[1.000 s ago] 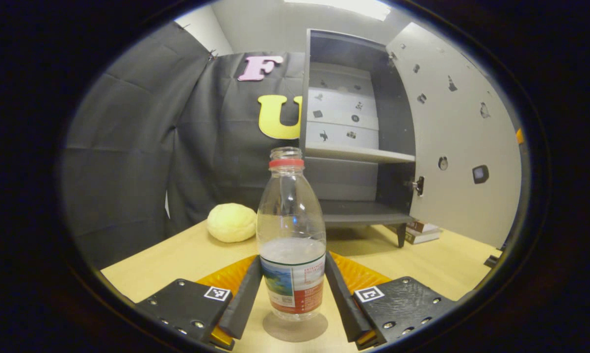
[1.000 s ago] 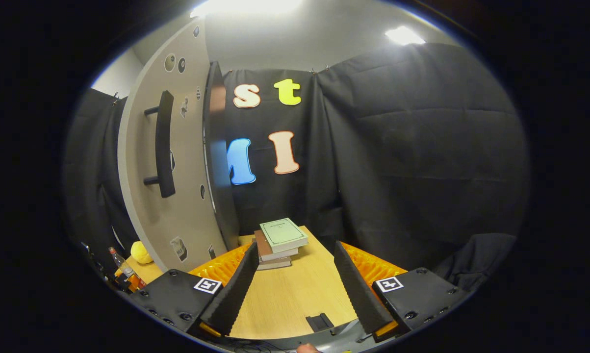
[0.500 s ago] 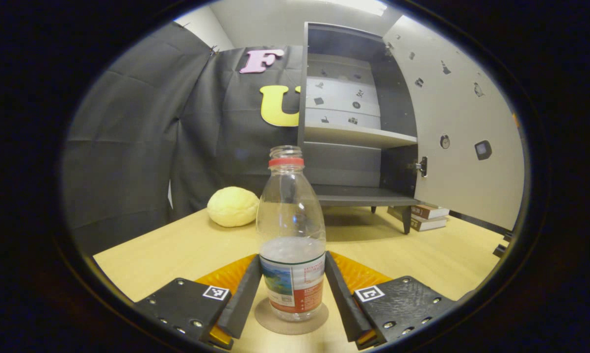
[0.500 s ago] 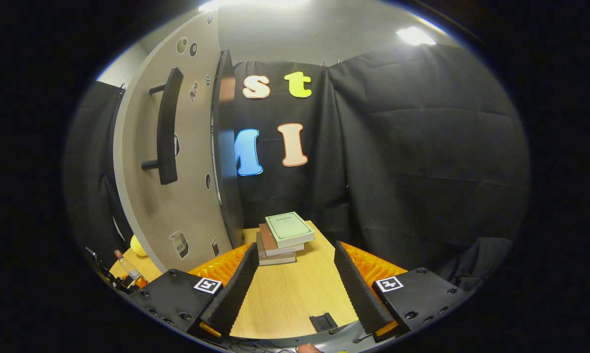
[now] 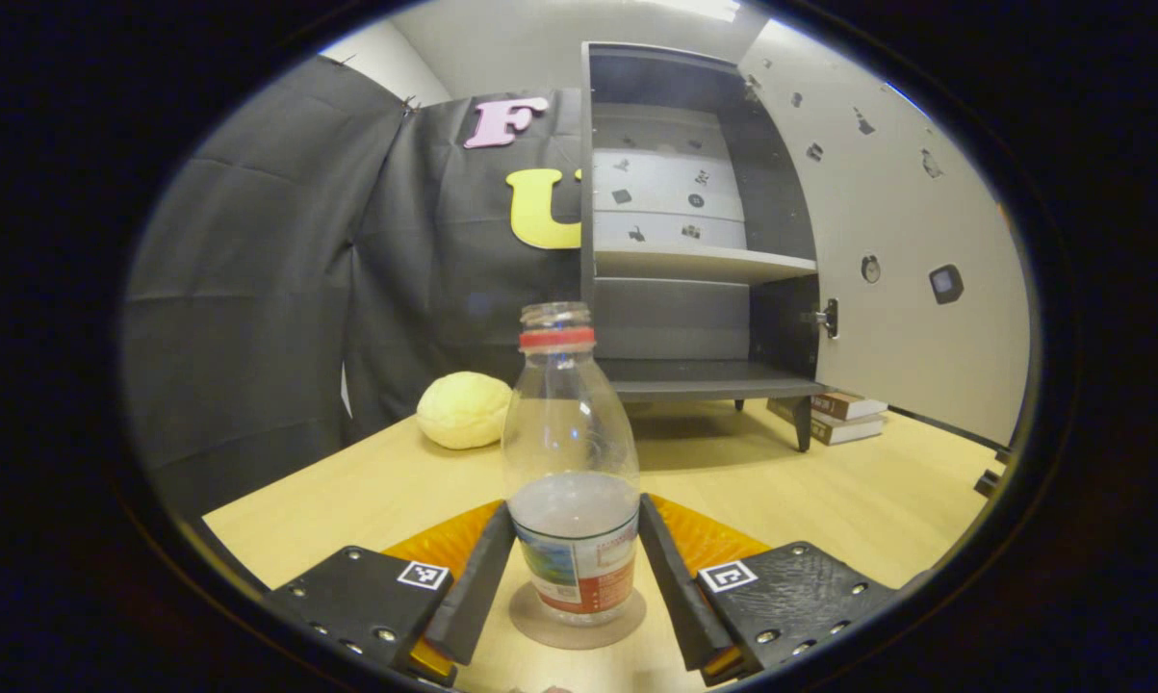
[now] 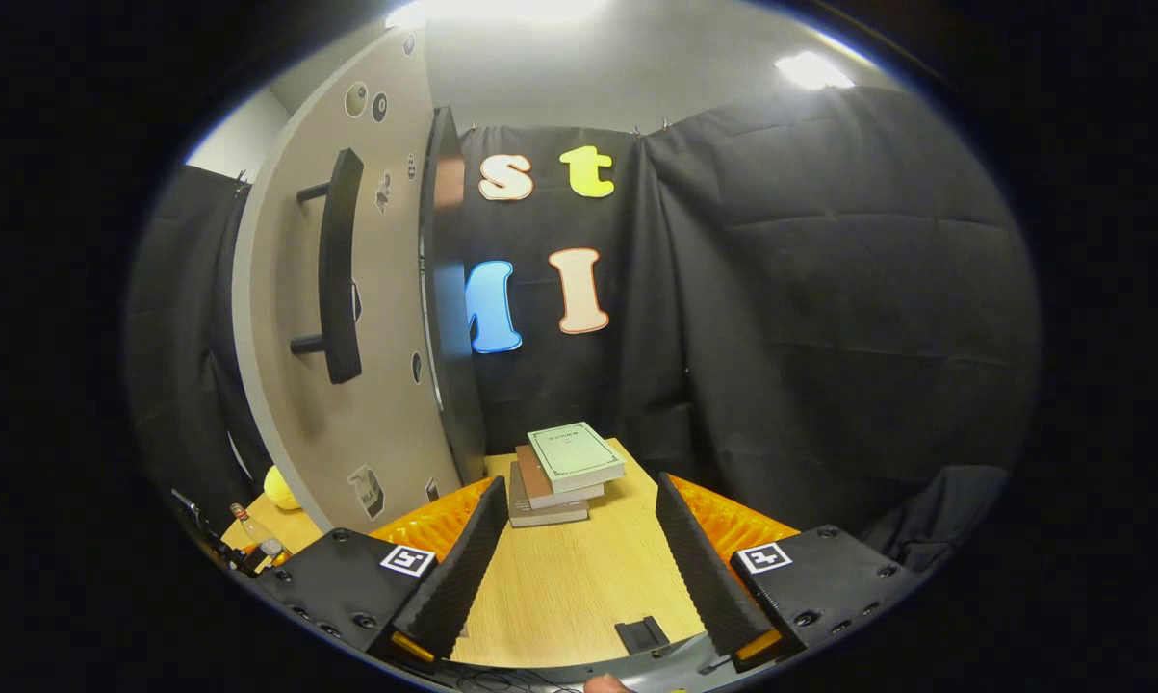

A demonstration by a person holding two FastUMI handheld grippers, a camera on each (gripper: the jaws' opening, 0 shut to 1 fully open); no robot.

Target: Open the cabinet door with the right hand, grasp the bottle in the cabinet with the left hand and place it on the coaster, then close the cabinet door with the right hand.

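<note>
1. Left tongs (image 5: 576,568): your two fingers sit tight against the label band of the bottle (image 5: 571,481), one each side, so you're gripping it. The base looks to be down on the round coaster (image 5: 579,616), roughly centred; I can't tell for sure whether full weight is on it.
2. Step in hand is the release. Open the fingers evenly so neither one drags the bottle sideways. It's only part full and has no cap, so a nudge could tip or spill it. Once clear, back out straight along the fingers, not upward.
3. Right tongs (image 6: 574,563): spread wide, holding nothing, hanging above the wooden table (image 6: 579,587). The stack of books (image 6: 559,472) lies beyond the tips.
4. The cabinet door (image 6: 347,318) stands wide open to the left of your right tongs, and its dark bar handle (image 6: 336,265) is well apart from them, up and left. Closing it comes next, I'd judge: a push on the panel face should do.
5. Farther off in the left gripper view: a yellow round lump (image 5: 463,411) sits on the table behind the bottle, clear of your exit path. The cabinet (image 5: 694,250) stands beyond it; no bottle is left on the shelves I can see.
</note>
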